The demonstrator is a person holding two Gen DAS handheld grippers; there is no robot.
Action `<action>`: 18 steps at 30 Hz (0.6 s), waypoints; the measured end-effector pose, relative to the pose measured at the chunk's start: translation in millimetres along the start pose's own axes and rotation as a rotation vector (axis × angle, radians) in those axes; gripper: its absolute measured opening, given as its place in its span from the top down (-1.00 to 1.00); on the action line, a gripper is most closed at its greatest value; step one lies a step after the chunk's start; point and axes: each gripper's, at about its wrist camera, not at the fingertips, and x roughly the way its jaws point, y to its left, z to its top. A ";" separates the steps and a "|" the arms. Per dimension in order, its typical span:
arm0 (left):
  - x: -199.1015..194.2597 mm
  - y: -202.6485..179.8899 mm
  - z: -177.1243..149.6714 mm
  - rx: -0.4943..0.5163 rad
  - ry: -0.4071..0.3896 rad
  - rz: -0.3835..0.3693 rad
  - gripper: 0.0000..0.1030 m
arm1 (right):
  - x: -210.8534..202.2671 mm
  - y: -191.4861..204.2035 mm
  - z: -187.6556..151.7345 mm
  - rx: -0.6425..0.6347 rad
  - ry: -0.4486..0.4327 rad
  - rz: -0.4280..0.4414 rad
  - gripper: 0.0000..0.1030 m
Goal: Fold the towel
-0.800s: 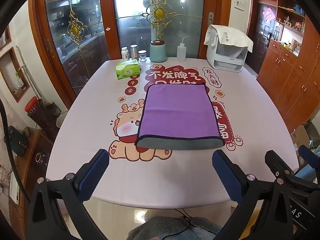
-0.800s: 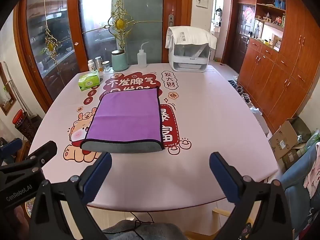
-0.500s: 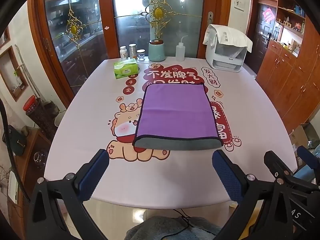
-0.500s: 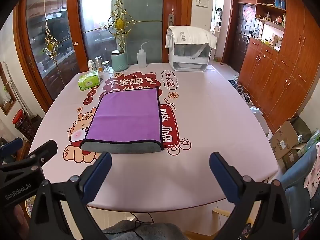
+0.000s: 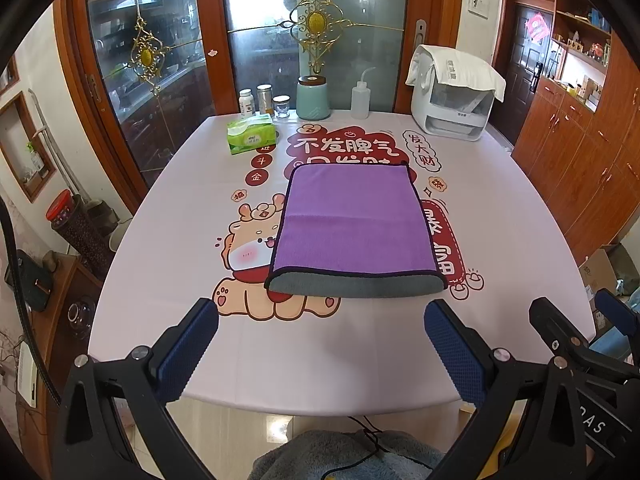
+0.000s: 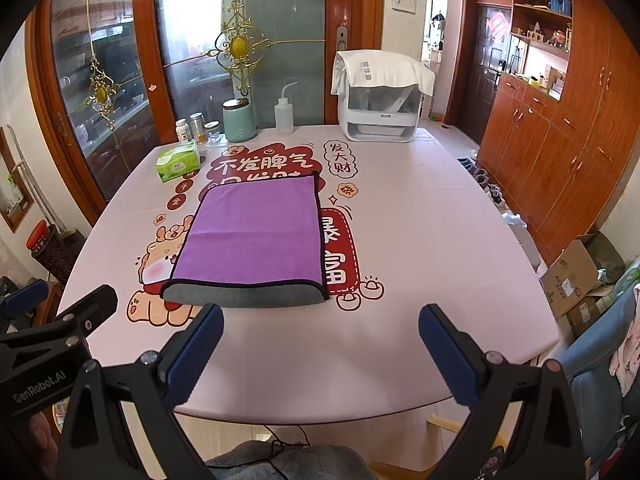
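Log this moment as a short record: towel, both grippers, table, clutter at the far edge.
towel: purple towel flat on the table, grey underside showing along its near edge
left gripper: open, holding nothing, short of the towel
right gripper: open, holding nothing, short of the towel
far edge: tissue pack, teal jar, squeeze bottle, white appliance with a cloth draped on it

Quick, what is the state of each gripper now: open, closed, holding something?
Left gripper: open, holding nothing, short of the towel.
Right gripper: open, holding nothing.
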 end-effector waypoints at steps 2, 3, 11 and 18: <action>0.0 -0.1 0.1 0.000 0.001 0.000 -0.99 | -0.1 0.3 -0.1 0.001 0.000 0.001 -0.92; 0.6 -0.9 0.0 0.000 0.001 0.000 -0.99 | 0.1 0.2 -0.3 0.001 0.001 0.000 -0.92; 0.4 0.2 -0.6 0.000 0.001 0.000 -0.99 | 0.7 0.5 -0.6 0.003 0.001 0.003 -0.92; -0.1 0.6 -0.9 0.000 0.003 0.000 -0.99 | -0.5 0.4 -0.6 0.004 0.002 0.002 -0.92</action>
